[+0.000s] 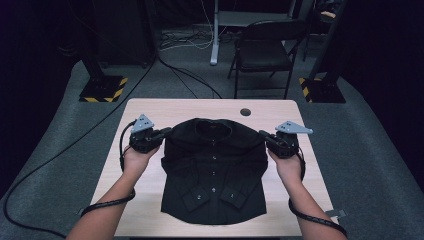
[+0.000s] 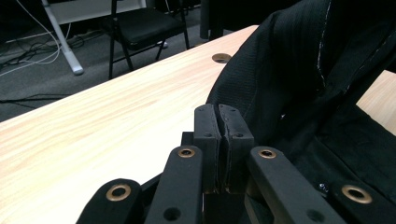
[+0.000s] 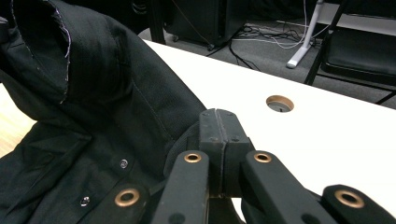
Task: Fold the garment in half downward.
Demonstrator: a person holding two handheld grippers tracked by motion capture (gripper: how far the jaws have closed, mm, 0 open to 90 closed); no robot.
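A black button-up shirt (image 1: pixel 212 170) lies front up in the middle of the wooden table (image 1: pixel 145 112), its sleeves folded in over the front. My left gripper (image 1: pixel 167 131) is at the shirt's left shoulder and my right gripper (image 1: pixel 261 134) at its right shoulder, both pointing inward. In the left gripper view the jaws (image 2: pixel 223 109) are pressed together, with the shirt (image 2: pixel 289 70) against their right side. The right gripper (image 3: pixel 218 112) is shut too, and the shirt (image 3: pixel 93 93) bunches along its left side. I cannot tell whether any cloth is pinched.
A round cable hole (image 1: pixel 245 111) sits in the table just behind the collar. Beyond the far edge stand a black folding chair (image 1: pixel 262 50) and a white desk leg (image 1: pixel 215 45), with cables on the grey floor. Two post bases with yellow-black stripes (image 1: pixel 102 89) flank the table.
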